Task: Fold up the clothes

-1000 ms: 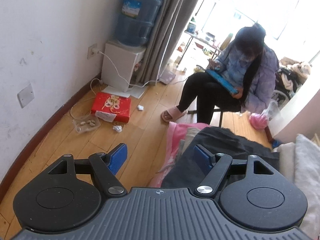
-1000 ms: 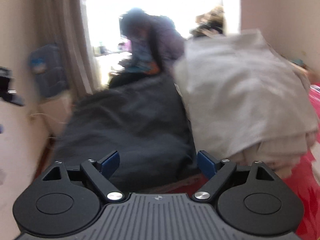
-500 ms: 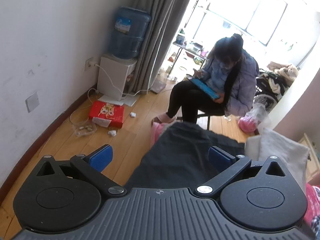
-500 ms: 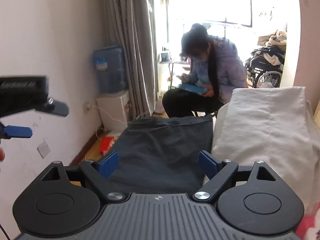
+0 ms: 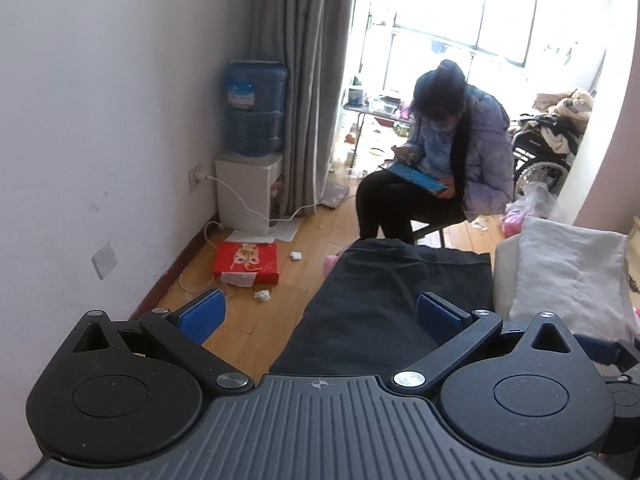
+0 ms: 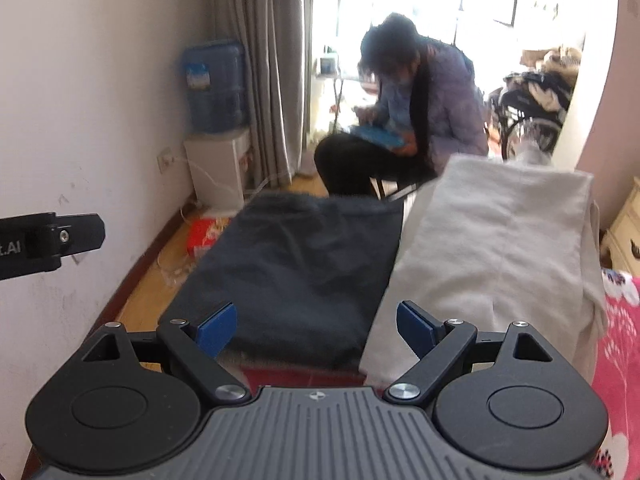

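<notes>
A dark folded garment (image 5: 392,292) (image 6: 296,272) lies flat on the bed's left side. Beside it on the right sits a stack of folded pale beige clothes (image 5: 568,268) (image 6: 492,248). My left gripper (image 5: 318,312) hovers above the dark garment's near left edge, jaws wide open, nothing between the blue pads. My right gripper (image 6: 316,324) hangs above the seam between dark garment and beige stack, open and empty too. Part of the left gripper's body (image 6: 48,240) shows at the left edge of the right wrist view.
A person (image 5: 448,160) sits on a chair beyond the bed's end, looking at a blue tablet. A water dispenser (image 5: 252,152), a red box (image 5: 246,262) and scraps lie on the wooden floor by the white wall. Pink floral bedding (image 6: 620,340) is at right.
Both grippers have risen and drawn back from the clothes. The left one's jaws have spread wider and swung right over the dark garment. The right view has steadied from blur.
</notes>
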### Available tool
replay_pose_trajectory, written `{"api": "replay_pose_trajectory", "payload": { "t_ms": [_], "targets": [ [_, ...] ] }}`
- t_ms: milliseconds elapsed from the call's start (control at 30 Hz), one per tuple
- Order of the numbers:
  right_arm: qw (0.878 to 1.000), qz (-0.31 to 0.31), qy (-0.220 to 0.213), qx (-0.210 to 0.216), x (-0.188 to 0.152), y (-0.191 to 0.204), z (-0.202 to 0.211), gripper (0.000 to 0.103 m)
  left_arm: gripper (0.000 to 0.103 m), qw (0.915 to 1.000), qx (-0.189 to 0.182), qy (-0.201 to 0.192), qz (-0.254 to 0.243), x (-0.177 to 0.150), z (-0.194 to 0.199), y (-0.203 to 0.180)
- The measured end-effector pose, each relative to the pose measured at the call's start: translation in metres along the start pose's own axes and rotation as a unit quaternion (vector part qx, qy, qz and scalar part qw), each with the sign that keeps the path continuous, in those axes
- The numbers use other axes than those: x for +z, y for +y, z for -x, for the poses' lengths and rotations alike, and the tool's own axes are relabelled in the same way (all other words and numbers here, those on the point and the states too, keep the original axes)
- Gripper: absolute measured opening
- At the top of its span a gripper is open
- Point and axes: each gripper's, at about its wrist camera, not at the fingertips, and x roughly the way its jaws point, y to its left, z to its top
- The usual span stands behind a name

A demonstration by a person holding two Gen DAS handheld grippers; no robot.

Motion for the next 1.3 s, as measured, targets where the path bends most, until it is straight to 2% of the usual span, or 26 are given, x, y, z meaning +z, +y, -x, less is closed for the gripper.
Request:
{"api": "replay_pose_trajectory", "payload": {
  "t_ms": [133,300,467,800,1300],
  "targets": [
    [1.000,-0.005,0.029,-0.001,-0.008,0.005,-0.003,0.090,0.103,0.9984,0.014,0.054,0.012,-0.006,-0.002,0.005],
    [0.999,-0.014,0.050,-0.002,-0.011,0.011,-0.009,0.091,0.103,0.9947,0.058,0.084,0.014,-0.017,-0.005,0.017],
    [0.998,-0.020,0.059,-0.011,-0.013,0.017,-0.013,0.092,0.103,0.9931,0.073,0.089,0.018,-0.028,-0.003,0.025],
    [0.998,-0.016,0.062,-0.017,-0.013,0.022,-0.021,0.095,0.103,0.9902,0.102,0.094,-0.020,-0.032,-0.006,0.025],
    [0.997,-0.019,0.076,-0.025,-0.016,0.020,-0.030,0.096,0.103,0.9892,0.083,0.115,-0.034,-0.035,-0.018,0.022]
  ]
}}
